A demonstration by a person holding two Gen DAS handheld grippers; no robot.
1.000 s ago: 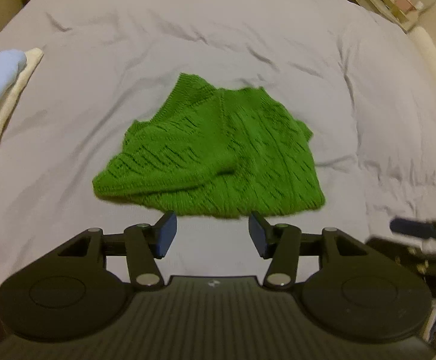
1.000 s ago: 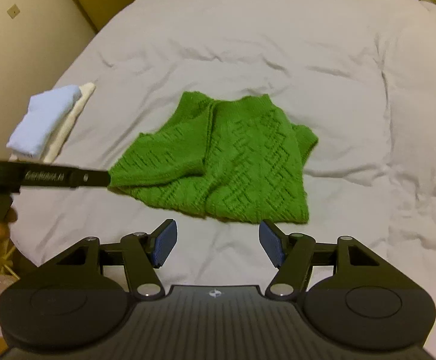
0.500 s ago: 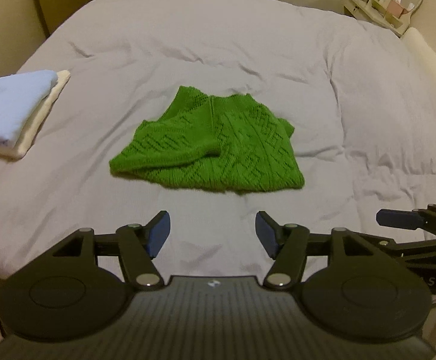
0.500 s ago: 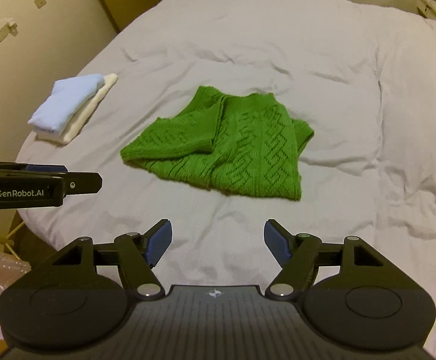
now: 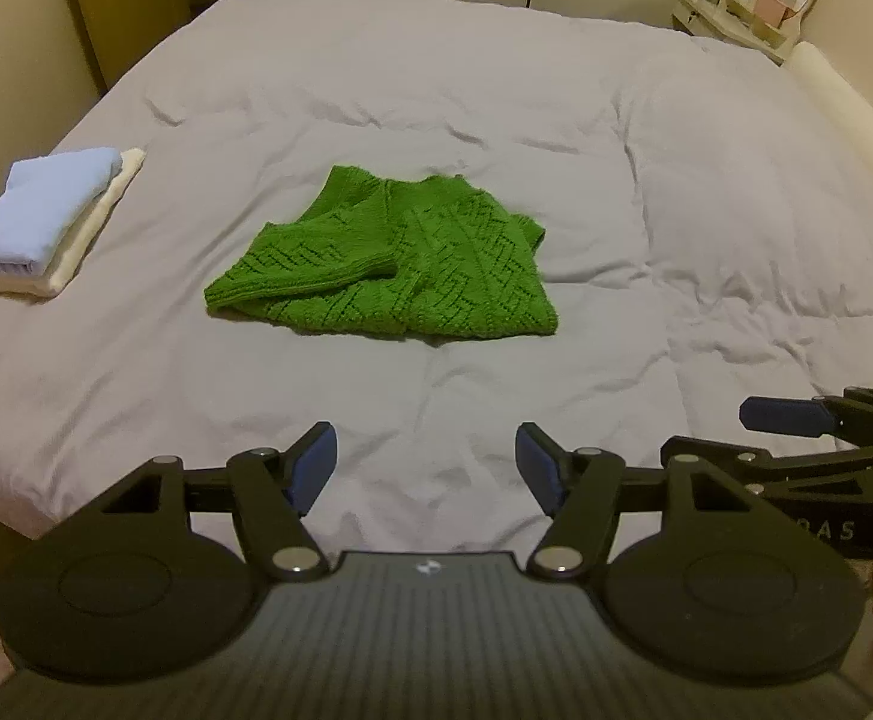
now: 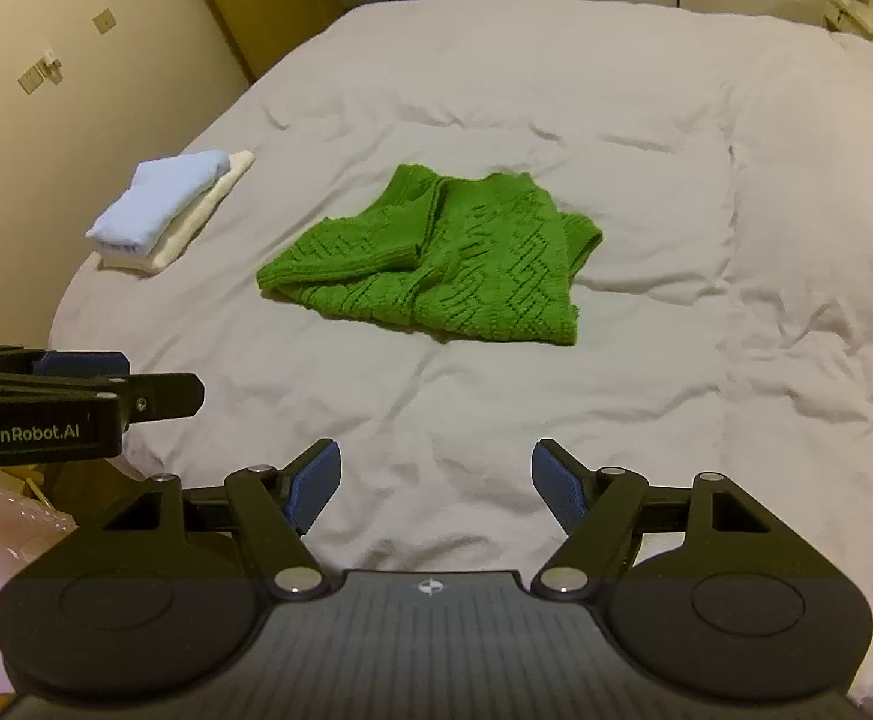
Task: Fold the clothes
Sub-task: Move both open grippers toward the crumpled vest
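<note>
Folded green sweater [image 5: 388, 258] lying on bed [image 5: 706, 192], well ahead of both fingers. Left gripper [image 5: 425, 468] and right gripper [image 6: 434, 486] released, grasping nothing.

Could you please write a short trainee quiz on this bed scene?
1. True or false: the left hand-held gripper is shut on the green sweater.
2. What lies on top of the white cloth at the bed's left edge?
A. a blue cloth
B. a red towel
C. a pillow
3. Fill in: the right hand-held gripper is ____ and holds nothing.

Key:
1. False; its jaws stand apart, short of the sweater.
2. A, the blue cloth.
3. open
</note>
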